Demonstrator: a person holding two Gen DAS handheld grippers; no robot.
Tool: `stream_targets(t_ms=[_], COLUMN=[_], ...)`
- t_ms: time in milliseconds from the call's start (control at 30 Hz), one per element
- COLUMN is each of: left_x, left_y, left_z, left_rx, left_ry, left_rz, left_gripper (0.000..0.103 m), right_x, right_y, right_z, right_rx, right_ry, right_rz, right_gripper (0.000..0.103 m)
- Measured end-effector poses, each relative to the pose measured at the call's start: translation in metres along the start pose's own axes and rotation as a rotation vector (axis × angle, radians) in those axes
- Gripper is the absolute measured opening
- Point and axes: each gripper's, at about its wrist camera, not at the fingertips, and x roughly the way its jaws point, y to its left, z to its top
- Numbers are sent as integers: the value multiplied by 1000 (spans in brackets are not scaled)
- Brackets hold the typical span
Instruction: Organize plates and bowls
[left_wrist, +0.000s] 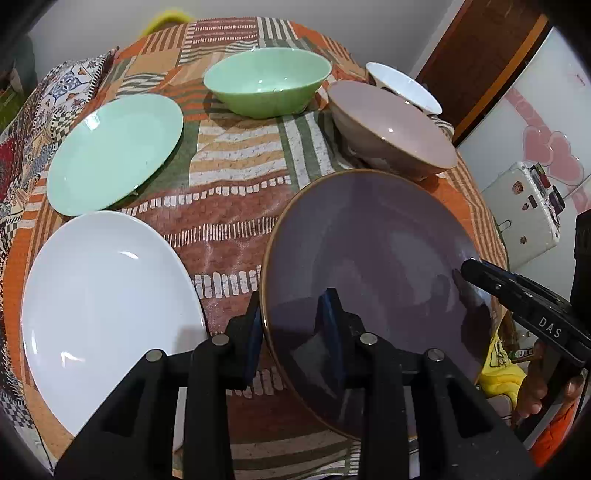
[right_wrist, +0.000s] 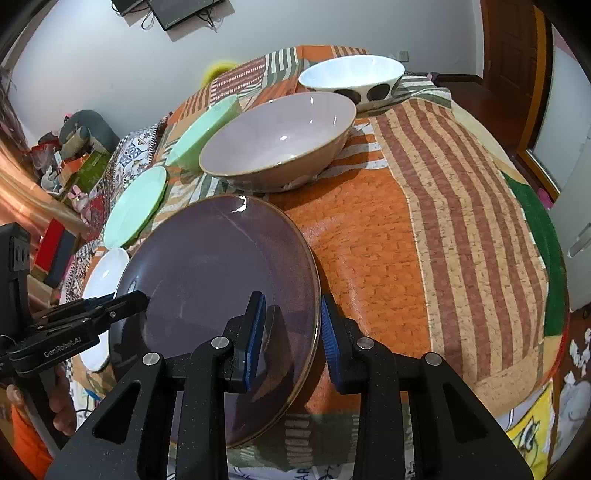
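Nearest to both cameras, the purple plate (left_wrist: 376, 258) is being gripped at its edges from two sides. The left tool (left_wrist: 291, 325) is sitting narrowly parted with its blue pads on either side of the plate's left rim, clamping it. The right tool (right_wrist: 291, 332) is likewise nearly closed on the plate's right rim, one pad above the plate face and one outside the edge. The plate is tilting slightly, just over the patterned cloth (right_wrist: 406, 258) covering the counter; whether its underside is touching the cloth cannot be told.

To the left of it, a white plate (left_wrist: 107, 310) is lying flat on the cloth, and just beyond that a green plate (left_wrist: 114, 151) is resting.

Further back, a pinkish bowl (right_wrist: 277, 136) with a brown outside is standing upright just behind the purple plate. A green bowl (left_wrist: 266, 81) is standing to its left, and a white bowl (right_wrist: 351, 75) with dark spots is sitting farthest away, close behind the pinkish one.
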Motion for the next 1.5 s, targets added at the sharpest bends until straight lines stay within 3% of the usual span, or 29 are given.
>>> stream_targets(t_ms=[600,1033,1200,1500], left_x=[5,-61,-99,-149], left_y=[7,3,17,58], left_z=[1,2,0,-17], left_rx=[-6,26,-6,-67], left_ry=[2,-195,-289,-383], left_rz=[14,96,99,170], left_gripper=[32,33,36,51], right_x=[10,-31,-48,-56], right_y=[4,21,45,100], right_z=[3,8,13,22], right_rx=[-45,-107,-152,-268], right_ry=[30,-69,-135,-207], right_rz=[-15,-43,-31,27], right_gripper=[30,34,43,47])
